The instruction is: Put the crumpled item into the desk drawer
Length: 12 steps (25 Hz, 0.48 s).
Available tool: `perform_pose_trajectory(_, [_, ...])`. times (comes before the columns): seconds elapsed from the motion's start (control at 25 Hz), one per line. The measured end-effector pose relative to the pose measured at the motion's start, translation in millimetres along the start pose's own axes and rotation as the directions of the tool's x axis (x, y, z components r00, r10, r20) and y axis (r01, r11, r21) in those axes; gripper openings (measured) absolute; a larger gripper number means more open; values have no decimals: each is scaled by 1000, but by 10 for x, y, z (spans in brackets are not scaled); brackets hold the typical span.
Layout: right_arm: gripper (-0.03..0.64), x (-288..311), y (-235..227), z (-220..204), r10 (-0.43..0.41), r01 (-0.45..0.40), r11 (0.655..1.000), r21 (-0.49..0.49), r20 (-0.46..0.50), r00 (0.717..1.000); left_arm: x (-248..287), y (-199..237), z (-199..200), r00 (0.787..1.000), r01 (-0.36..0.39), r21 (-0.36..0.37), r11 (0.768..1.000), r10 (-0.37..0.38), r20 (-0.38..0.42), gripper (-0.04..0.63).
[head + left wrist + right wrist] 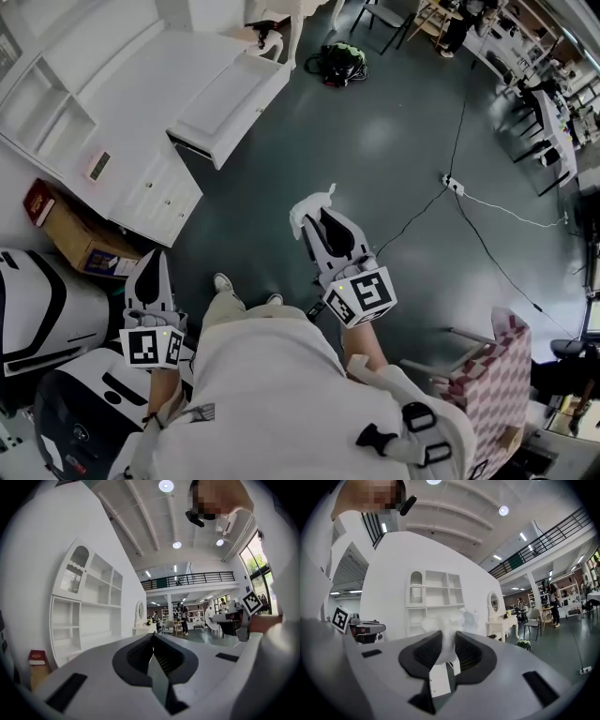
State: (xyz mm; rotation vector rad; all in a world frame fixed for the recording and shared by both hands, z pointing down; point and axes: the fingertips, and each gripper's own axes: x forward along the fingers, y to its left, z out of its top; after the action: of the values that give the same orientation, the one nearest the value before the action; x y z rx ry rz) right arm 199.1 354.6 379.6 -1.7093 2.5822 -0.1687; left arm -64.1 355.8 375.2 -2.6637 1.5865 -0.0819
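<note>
A white crumpled item [312, 208] sticks out from the tip of my right gripper [323, 228], which is shut on it at mid-height in front of the person. In the right gripper view the crumpled item [448, 623] is pinched between the dark pads [425, 652]. My left gripper [150, 278] hangs lower at the left, shut and empty; its jaws meet in the left gripper view [153, 654]. The white desk [131, 103] stands at upper left, with a drawer [232, 96] pulled out towards the floor space. Both grippers are well short of it.
A cardboard box [82, 239] and a red book [37, 202] sit beside the desk. White-and-black machines [42, 309] stand at lower left. A checkered chair [497, 380] is at lower right. A power strip [453, 185] and its cable cross the dark floor; a green bag [341, 62] lies farther off.
</note>
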Motion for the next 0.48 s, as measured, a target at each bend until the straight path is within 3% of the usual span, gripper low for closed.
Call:
perform_pose_trajectory(0.24, [97,138,-88,-21,1,-1,1000,13,-10,1000,145,35,-36,1000,1,0,1000,-1,-13,17])
perform_pose_trajectory(0.48, [97,562,-135,-53,4,-4,1000,5,-24,1000,471,349,-148,1000,-5,-20,1000,4,-14,17])
